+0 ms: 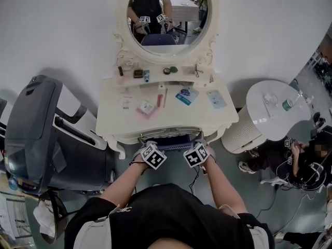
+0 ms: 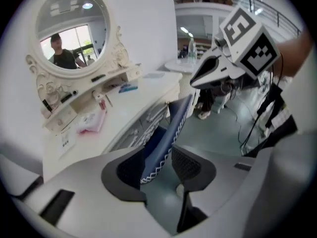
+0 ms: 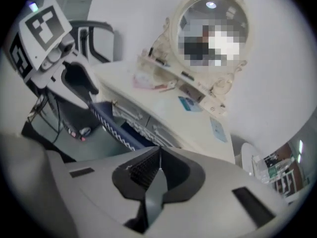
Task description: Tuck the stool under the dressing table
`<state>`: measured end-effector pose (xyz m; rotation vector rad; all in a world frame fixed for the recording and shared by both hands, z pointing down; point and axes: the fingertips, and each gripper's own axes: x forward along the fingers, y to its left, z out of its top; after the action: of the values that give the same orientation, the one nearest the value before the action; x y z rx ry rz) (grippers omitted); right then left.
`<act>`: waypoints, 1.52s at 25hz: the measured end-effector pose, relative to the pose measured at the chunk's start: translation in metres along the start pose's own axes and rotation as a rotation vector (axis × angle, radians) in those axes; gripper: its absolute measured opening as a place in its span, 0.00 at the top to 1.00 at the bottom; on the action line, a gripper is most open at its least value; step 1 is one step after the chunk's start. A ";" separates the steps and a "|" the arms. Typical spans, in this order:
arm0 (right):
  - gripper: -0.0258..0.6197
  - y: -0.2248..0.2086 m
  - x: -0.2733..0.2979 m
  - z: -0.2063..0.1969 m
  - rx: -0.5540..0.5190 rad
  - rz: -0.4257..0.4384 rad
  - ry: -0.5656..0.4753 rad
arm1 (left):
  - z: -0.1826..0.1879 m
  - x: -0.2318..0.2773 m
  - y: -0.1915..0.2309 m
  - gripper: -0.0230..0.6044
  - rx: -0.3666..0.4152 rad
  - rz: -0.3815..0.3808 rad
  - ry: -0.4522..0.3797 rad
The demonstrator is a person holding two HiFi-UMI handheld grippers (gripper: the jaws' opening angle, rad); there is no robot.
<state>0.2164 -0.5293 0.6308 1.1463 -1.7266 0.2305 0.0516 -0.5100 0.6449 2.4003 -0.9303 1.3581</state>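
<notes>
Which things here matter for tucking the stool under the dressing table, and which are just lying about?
For the job: blue stool; dressing table; left gripper, jaws apart around the stool's edge; right gripper, jaws together, empty.

Just lying about: pink box; blue card; round side table; grey machine.

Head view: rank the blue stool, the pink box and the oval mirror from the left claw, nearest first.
1. Blue stool, right beside the left claw, under the dressing table edge.
2. Pink box, mid-tabletop.
3. Oval mirror, at the back wall.
</notes>
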 end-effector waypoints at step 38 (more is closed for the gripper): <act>0.95 -0.093 -0.249 0.173 0.545 -0.053 -0.933 | 0.184 -0.202 0.052 0.95 -0.260 0.188 -0.650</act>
<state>0.1892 -0.5400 0.3148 1.8871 -2.5237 0.1383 0.0711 -0.5556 0.3714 2.6183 -1.4085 0.4312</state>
